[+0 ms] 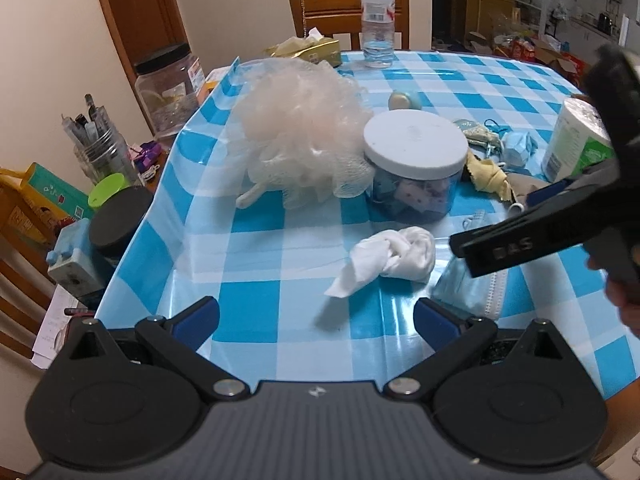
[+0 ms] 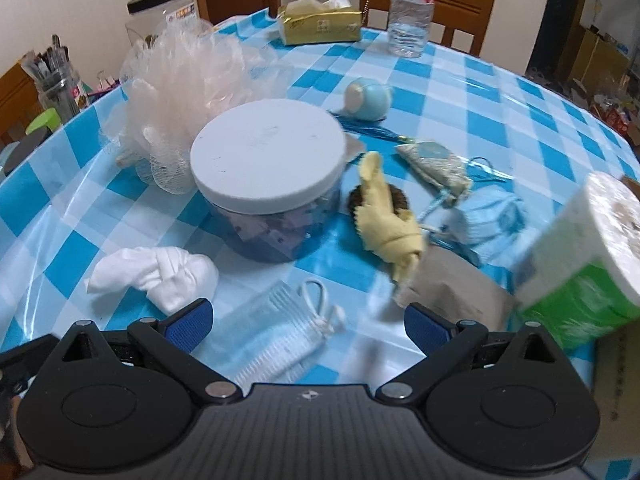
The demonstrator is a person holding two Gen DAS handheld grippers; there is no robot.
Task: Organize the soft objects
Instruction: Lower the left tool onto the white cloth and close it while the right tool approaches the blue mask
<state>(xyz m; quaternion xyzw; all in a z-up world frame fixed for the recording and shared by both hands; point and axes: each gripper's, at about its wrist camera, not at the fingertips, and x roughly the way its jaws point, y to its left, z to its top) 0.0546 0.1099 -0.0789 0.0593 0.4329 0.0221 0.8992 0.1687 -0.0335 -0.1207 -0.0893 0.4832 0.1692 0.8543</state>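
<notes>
On the blue-checked tablecloth a crumpled white cloth lies ahead of my left gripper, which is open and holds nothing. A folded blue face mask lies between the spread fingers of my right gripper, also open. In the left wrist view the right gripper hovers over that mask. Behind are a pale mesh bath pouf, a yellow cloth, a grey-brown cloth, a second crumpled blue mask and a small fabric sachet.
A white-lidded jar stands mid-table. A wrapped paper roll stands at the right edge. At the back are a water bottle, a tissue pack and a small blue round object. Clutter crowds a side surface on the left.
</notes>
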